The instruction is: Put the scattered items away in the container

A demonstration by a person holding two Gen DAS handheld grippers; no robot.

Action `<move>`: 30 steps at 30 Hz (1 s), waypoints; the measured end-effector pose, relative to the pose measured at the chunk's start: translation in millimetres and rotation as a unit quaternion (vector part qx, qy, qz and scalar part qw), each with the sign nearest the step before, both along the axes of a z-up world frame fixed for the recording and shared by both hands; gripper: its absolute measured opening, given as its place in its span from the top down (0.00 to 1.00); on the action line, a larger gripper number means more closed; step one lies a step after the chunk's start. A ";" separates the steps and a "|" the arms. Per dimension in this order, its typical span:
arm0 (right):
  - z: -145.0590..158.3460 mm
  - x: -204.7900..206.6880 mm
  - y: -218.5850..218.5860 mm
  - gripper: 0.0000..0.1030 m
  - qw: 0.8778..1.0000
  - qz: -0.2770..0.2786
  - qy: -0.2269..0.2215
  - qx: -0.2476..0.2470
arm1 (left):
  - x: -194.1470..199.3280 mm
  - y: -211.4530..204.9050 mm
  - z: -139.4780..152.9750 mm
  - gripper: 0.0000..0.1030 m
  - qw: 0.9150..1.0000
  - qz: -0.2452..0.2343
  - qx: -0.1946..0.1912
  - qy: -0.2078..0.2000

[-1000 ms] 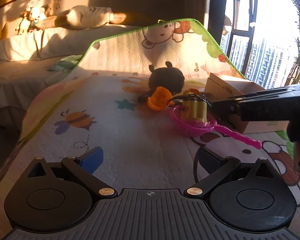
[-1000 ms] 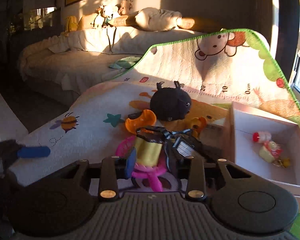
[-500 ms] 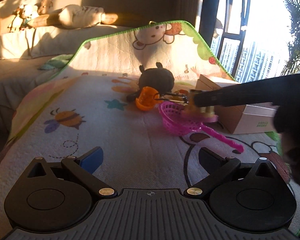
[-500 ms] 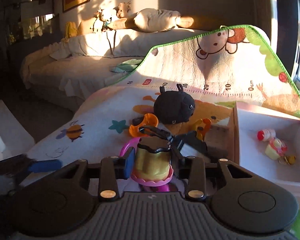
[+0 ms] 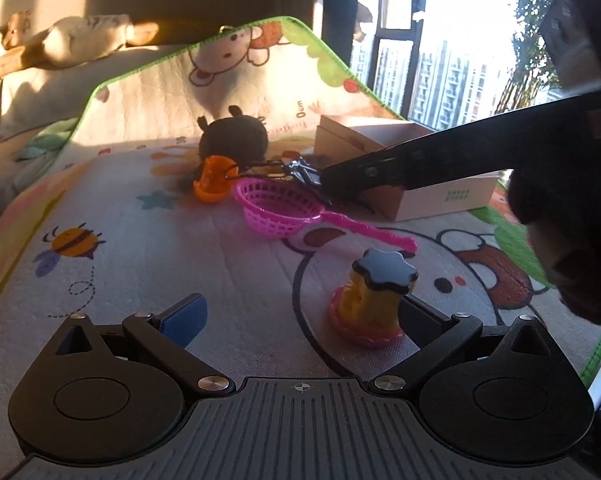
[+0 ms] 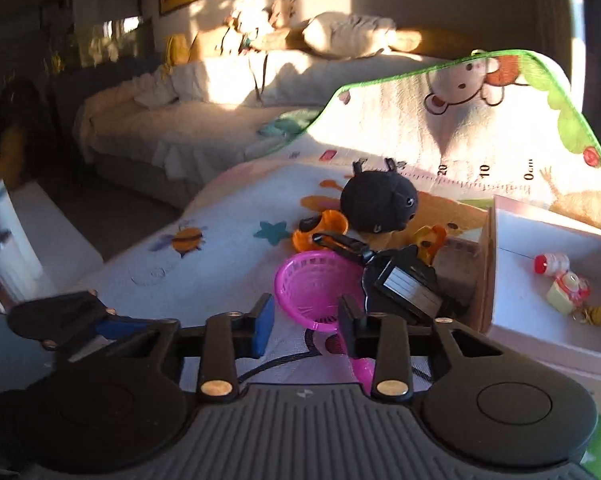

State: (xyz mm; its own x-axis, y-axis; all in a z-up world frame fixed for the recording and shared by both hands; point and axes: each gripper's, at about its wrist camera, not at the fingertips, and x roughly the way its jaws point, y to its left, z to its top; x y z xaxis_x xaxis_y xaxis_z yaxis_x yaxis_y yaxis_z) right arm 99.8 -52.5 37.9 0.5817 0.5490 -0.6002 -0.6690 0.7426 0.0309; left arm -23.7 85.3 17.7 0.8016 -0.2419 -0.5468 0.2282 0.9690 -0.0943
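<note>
A yellow pudding toy (image 5: 374, 300) with a black cap stands upright on the play mat, just inside the right finger of my left gripper (image 5: 302, 306), which is open wide around it without touching. My right gripper (image 6: 306, 320) hangs over the pink strainer basket (image 6: 316, 288); its jaws are closing with nothing between them. From the left wrist view its black fingers (image 5: 352, 176) reach over the basket (image 5: 280, 212) toward the cardboard box (image 5: 404, 204). An orange toy (image 5: 212, 178) and a black plush (image 5: 234, 136) lie behind the basket.
The open box (image 6: 488, 272) at the right holds a small bottle (image 6: 552, 262) and a little figure (image 6: 568, 288). A black tag on a clip (image 6: 404, 284) and a yellow duck (image 6: 432, 240) lie against it. The mat's far end curls up; a bed stands behind.
The yellow toy was between my right gripper's fingers above the basket; now it stands on the mat by my left gripper. The right jaws have narrowed. The left view has swung right.
</note>
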 end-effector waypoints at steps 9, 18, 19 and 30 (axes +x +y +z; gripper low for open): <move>-19.5 34.8 68.5 0.68 0.991 0.053 0.028 -0.119 | -10.3 -12.6 1.8 0.00 0.999 -0.024 0.020 -0.006; 17.9 10.5 -11.8 0.94 0.999 -0.008 0.047 -0.004 | -14.7 -10.1 5.6 0.00 1.000 -0.013 0.015 -0.005; 23.5 3.1 -27.7 0.95 0.998 -0.015 0.056 0.019 | -14.3 -11.8 5.7 0.00 1.000 -0.014 0.012 -0.004; -26.2 -39.8 -183.3 0.95 0.930 -0.146 0.212 0.261 | -19.2 -62.2 10.7 0.00 0.997 -0.064 0.043 0.002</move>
State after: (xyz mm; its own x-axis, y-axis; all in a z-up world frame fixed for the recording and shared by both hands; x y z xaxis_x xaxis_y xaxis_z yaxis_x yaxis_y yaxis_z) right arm 60.0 -235.8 11.7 0.5233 0.6857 -0.5059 -0.2864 0.7007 0.6535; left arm -42.8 23.1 28.4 0.7651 -0.2952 -0.5722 0.3509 0.9363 -0.0139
